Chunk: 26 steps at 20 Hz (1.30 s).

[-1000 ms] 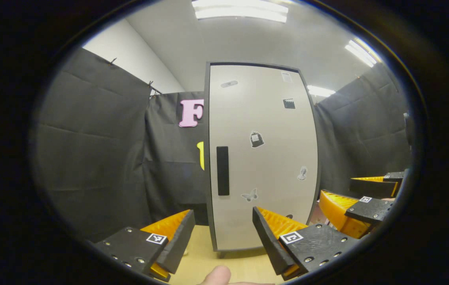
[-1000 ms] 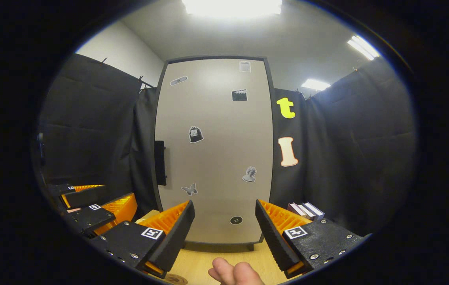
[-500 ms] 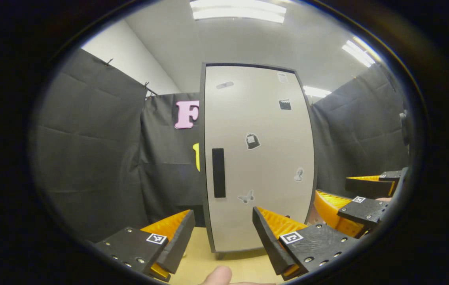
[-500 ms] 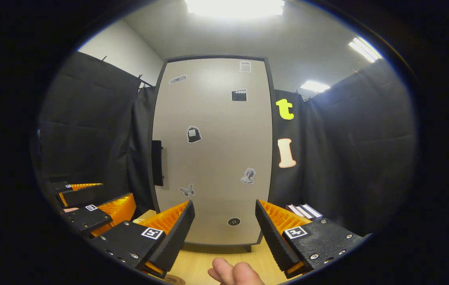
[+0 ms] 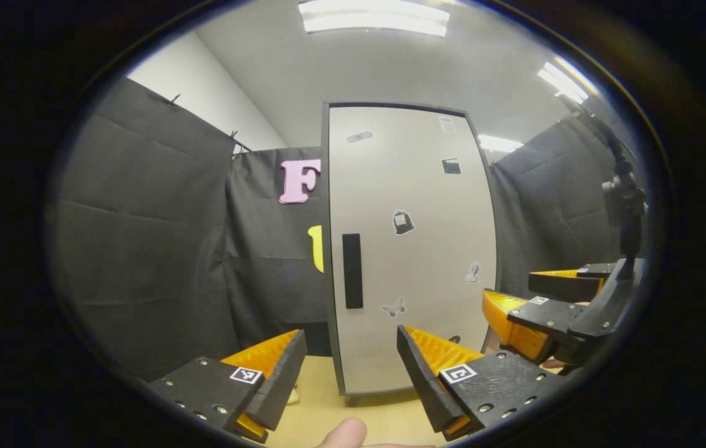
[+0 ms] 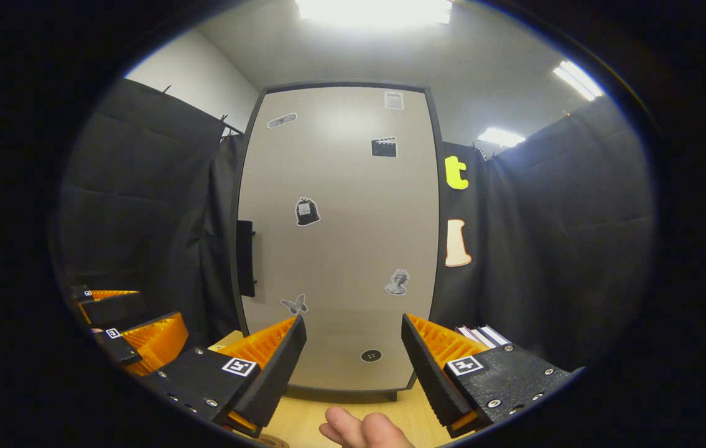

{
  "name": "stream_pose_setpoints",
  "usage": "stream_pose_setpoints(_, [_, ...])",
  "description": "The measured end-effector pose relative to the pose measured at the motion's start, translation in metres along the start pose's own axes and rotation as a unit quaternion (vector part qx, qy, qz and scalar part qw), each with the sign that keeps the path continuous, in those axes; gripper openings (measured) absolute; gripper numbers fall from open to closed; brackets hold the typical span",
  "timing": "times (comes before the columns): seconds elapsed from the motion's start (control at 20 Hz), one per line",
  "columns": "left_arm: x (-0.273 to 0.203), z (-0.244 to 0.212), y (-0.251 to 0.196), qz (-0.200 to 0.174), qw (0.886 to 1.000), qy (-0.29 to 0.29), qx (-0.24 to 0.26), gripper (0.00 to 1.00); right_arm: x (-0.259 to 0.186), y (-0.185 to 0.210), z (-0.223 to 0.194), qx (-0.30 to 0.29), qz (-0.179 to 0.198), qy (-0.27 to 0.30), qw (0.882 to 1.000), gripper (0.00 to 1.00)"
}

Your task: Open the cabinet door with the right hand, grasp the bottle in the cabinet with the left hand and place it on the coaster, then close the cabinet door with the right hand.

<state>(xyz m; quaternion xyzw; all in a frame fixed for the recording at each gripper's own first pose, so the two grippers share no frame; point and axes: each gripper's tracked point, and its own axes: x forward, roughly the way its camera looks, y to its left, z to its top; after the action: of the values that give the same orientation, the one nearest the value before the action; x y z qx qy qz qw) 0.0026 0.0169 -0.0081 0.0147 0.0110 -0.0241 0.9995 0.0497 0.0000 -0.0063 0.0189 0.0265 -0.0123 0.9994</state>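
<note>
Black cloth walls — bright ceiling lights — wooden tabletop.

A light wooden tabletop runs along the bottom centre of the left gripper view and shows again as a pale strip at the bottom of the right gripper view. The tall grey cabinet stands directly on it, upright on short dark feet, its base in the lower middle of both views. In the right gripper view a small stack of books sits low and right of centre, just beside the cabinet's base; the surface under them is hidden. A round brown edge peeks in at the bottom, left of centre, too cropped to identify.
</note>
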Motion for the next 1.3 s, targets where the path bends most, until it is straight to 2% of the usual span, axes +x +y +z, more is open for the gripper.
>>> stream_pose_setpoints(0.3, [-0.026, -0.006, 0.021, 0.009, 1.000, 0.011, -0.001, 0.87, 0.039, 0.038, 0.010, -0.003, 0.032, -0.007, 0.999, 0.95])
stream_pose_setpoints(0.6, [-0.045, -0.020, 0.070, 0.062, 0.998, 0.033, 0.006, 0.87, 0.083, 0.092, 0.020, 0.010, 0.068, -0.008, 0.998, 0.95])
stream_pose_setpoints(0.65, [-0.046, -0.022, 0.078, 0.072, 0.997, 0.037, 0.005, 0.89, 0.090, 0.105, 0.021, 0.011, 0.078, -0.008, 0.997, 0.95])
stream_pose_setpoints(0.85, [-0.062, -0.029, 0.111, 0.110, 0.993, 0.046, 0.008, 0.88, 0.119, 0.146, 0.013, 0.014, 0.100, 0.015, 0.995, 0.95])
stream_pose_setpoints(1.05, [-0.065, -0.030, 0.130, 0.126, 0.991, 0.047, 0.010, 0.88, 0.153, 0.168, -0.001, 0.017, 0.091, 0.041, 0.995, 0.95])
stream_pose_setpoints(1.15, [-0.066, -0.032, 0.137, 0.129, 0.990, 0.050, 0.014, 0.88, 0.167, 0.173, -0.005, 0.022, 0.086, 0.047, 0.995, 0.88])
stream_pose_setpoints(1.2, [-0.066, -0.033, 0.140, 0.131, 0.990, 0.050, 0.014, 0.88, 0.166, 0.176, -0.006, 0.029, 0.085, 0.053, 0.995, 0.73])
stream_pose_setpoints(1.25, [-0.067, -0.035, 0.143, 0.132, 0.990, 0.052, 0.013, 0.88, 0.166, 0.185, -0.008, 0.038, 0.097, 0.054, 0.993, 0.65])
stream_pose_setpoints(1.3, [-0.067, -0.036, 0.145, 0.132, 0.990, 0.054, 0.011, 0.88, 0.163, 0.183, -0.006, 0.030, 0.090, 0.047, 0.994, 0.45])
